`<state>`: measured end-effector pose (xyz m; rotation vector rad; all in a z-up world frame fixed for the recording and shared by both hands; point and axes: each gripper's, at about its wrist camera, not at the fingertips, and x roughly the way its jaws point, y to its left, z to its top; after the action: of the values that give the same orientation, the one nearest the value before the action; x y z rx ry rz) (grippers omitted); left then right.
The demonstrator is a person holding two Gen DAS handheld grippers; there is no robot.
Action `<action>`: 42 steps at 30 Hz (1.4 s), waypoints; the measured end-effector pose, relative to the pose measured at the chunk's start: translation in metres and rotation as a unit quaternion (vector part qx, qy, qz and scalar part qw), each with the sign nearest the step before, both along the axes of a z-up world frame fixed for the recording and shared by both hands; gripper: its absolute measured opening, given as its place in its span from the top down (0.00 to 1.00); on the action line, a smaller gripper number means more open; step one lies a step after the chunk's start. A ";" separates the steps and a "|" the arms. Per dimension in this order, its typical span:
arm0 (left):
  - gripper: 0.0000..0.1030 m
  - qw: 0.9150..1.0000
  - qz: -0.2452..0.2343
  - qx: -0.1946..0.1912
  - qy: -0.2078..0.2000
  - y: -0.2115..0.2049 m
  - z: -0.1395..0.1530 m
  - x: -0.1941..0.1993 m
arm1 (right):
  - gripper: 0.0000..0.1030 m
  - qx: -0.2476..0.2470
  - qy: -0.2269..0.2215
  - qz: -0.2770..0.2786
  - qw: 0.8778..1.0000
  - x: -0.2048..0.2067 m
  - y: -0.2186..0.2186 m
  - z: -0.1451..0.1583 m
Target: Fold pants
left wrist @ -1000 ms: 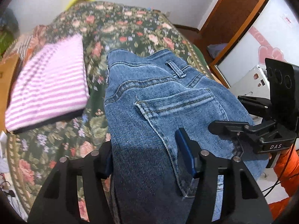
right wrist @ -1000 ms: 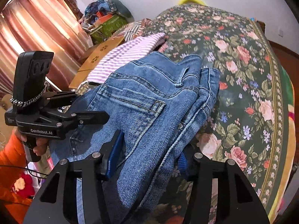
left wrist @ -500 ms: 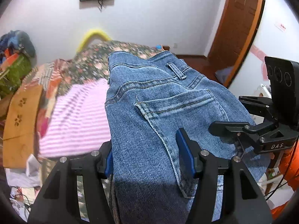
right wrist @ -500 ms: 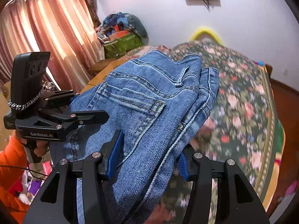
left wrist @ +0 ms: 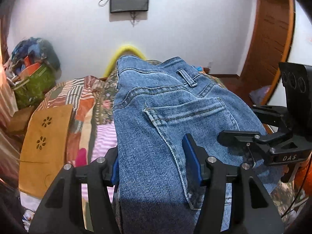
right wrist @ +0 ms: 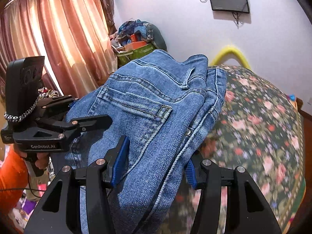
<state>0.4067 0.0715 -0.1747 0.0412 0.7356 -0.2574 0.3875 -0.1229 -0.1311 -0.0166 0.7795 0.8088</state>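
The folded blue jeans [left wrist: 165, 117] are held up in the air above the bed, back pocket and waistband facing me. My left gripper [left wrist: 155, 167] is shut on one side of the jeans. My right gripper [right wrist: 154, 165] is shut on the other side of the jeans [right wrist: 152, 105]. The right gripper also shows at the right edge of the left wrist view [left wrist: 243, 136], clamped on the denim. The left gripper shows at the left of the right wrist view [right wrist: 78, 117]. The lower part of the jeans hangs out of sight.
The bed with a floral cover [right wrist: 263, 126] lies below. A folded pink striped cloth [left wrist: 103, 138] rests on it. A wooden board [left wrist: 44, 136] and a heap of bags [left wrist: 33, 74] stand at the left. Curtains [right wrist: 58, 29] and a wooden door [left wrist: 271, 29] flank the room.
Both grippers have lifted the jeans off the bed and tilted upward, so the wall and screen now show behind. The grip on the denim is unchanged.
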 end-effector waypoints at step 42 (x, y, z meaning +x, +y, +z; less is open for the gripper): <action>0.48 0.987 0.096 -0.036 -0.126 0.003 0.083 -0.125 | 0.48 0.037 -0.100 -0.082 0.991 -0.062 -0.043 0.080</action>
<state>0.2821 0.0743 -0.0919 -0.0648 0.4733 -0.0919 0.3259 -0.1662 -0.0513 0.0323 0.5537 0.6677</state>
